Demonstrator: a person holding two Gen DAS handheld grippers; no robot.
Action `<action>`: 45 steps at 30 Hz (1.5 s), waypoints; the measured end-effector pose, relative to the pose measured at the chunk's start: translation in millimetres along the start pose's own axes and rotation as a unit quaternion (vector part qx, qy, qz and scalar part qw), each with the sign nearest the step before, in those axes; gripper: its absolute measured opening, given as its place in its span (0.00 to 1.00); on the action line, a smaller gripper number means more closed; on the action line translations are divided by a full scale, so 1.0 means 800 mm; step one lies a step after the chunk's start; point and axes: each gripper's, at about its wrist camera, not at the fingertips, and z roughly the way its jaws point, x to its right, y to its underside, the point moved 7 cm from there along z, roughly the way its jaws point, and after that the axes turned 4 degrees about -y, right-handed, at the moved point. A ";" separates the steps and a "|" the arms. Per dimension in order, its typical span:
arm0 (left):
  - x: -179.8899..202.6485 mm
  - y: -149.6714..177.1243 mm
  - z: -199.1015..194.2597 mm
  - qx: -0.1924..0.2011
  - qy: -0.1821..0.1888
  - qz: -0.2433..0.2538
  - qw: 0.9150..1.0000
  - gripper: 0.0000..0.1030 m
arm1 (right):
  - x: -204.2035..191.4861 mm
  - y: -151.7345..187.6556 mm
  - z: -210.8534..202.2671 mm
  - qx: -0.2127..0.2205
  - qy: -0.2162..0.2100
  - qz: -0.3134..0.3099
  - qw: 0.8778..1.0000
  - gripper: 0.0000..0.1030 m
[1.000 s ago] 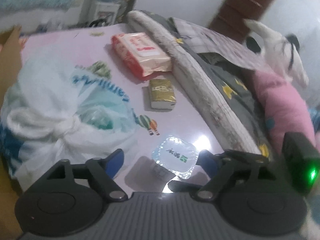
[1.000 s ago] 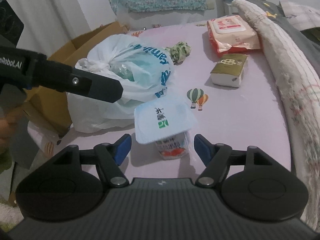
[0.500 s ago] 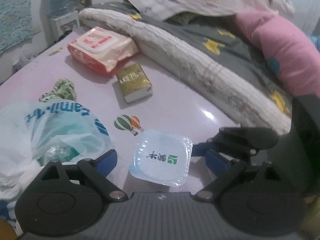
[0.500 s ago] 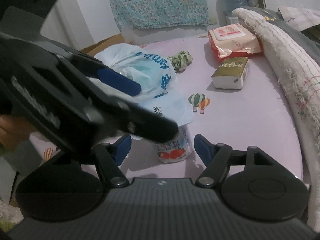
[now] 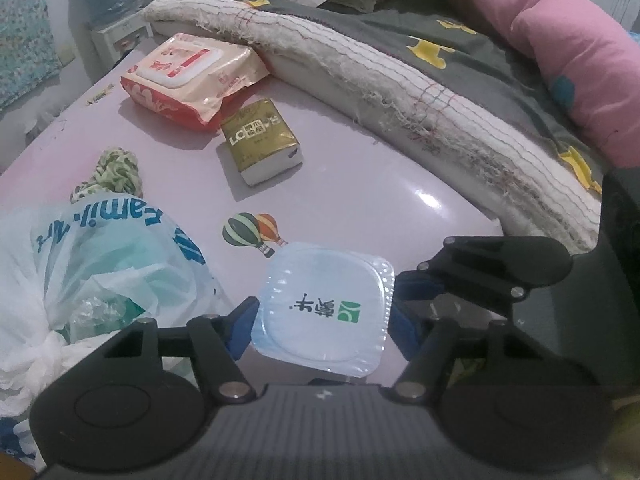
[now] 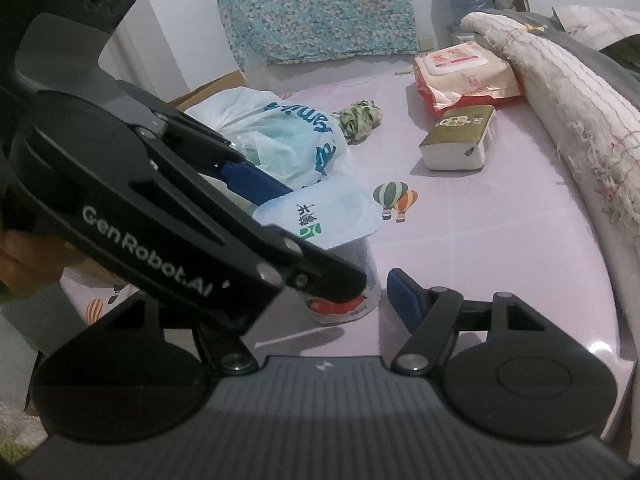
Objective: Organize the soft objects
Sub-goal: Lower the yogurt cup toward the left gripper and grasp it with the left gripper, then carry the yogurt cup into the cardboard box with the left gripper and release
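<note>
Left gripper (image 5: pixel 322 320), jaws just narrowed, flanks a sealed yogurt cup (image 5: pixel 323 307) on the pink table (image 5: pixel 360 184); whether its blue pads press the cup cannot be told. Right gripper (image 6: pixel 332 292) stands open close by. Beyond lie a knotted plastic bag (image 5: pixel 92 276), tissue pack (image 5: pixel 260 140) and wet wipes (image 5: pixel 188 80).

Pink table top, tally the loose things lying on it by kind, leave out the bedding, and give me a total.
Sealed plastic yogurt cup with white foil lid: 1
Knotted white plastic shopping bag with blue lettering: 1
Orange-pink wet wipes pack: 1
Gold-wrapped pocket tissue pack: 1
Green-and-white knitted fabric bundle: 1
Total: 5
</note>
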 end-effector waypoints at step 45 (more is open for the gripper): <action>-0.055 0.003 -0.133 0.112 0.040 -0.134 0.984 0.61 | -0.049 -0.039 -0.072 0.082 -0.037 0.008 0.996 0.65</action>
